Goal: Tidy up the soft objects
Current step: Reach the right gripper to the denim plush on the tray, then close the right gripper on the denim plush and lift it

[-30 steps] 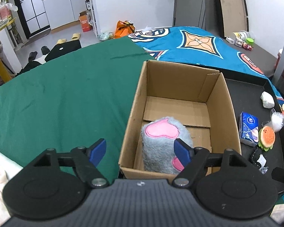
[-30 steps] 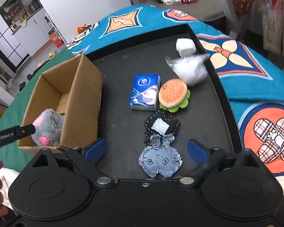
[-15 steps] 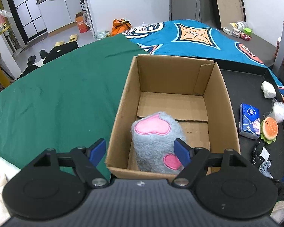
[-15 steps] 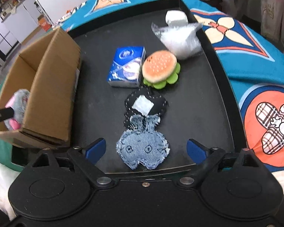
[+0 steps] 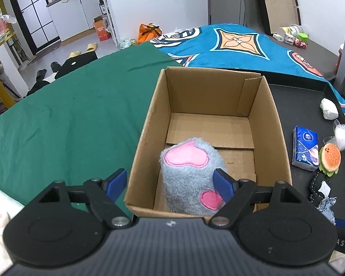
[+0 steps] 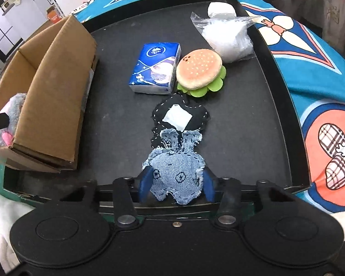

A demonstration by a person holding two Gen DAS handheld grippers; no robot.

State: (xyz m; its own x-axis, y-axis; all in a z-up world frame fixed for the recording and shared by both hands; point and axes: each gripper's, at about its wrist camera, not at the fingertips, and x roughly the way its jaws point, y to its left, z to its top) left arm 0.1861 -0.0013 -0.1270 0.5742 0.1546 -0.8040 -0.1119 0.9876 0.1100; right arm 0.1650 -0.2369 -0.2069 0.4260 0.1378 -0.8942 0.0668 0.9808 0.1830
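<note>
Denim plush (image 6: 176,179) | ears point away | right tongs (image 6: 174,185) pinching sides

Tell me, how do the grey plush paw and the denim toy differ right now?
The paw is fluffy grey with pink pads; the denim toy is flat, frayed blue cloth. The paw sits inside the box; the denim toy lies on the black tray. The left gripper is open around the paw; the right gripper has its fingers against the denim toy. Both are soft.

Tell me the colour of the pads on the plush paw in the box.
Pink pads on grey fur; the plush paw shows best in the left wrist view.
</note>
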